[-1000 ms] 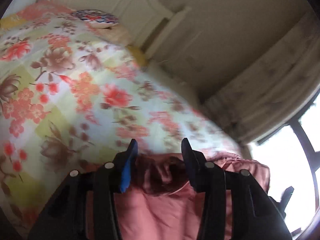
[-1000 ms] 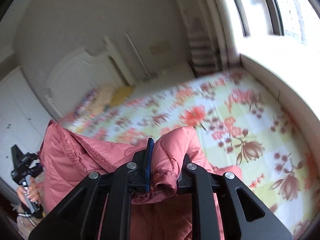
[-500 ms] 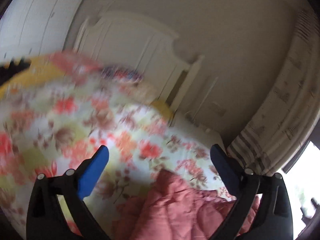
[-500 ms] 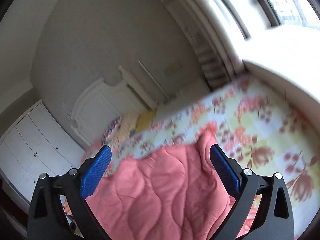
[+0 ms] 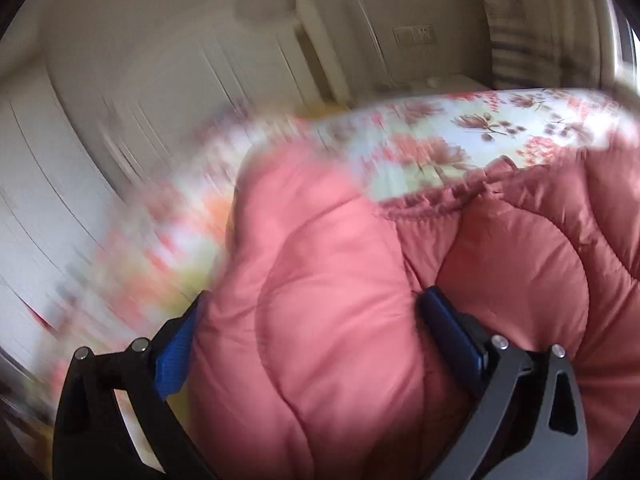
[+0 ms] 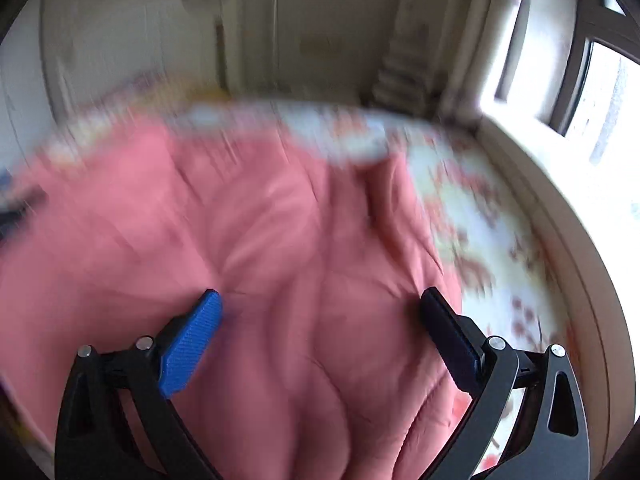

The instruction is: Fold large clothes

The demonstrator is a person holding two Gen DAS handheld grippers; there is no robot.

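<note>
Two grippers tilt downward over a pink quilted jacket spread on the floral bedspread. Left gripper: jaws wide, gripping nothing, fabric bulging between. Right gripper: jaws opening, jacket beneath them.

— A floral bedspread is seen across the bed, cream wall behind, a socket plate mounted there.

— Daylight is thrown in through a dark-framed window; a striped curtain is hung nearby.
</note>
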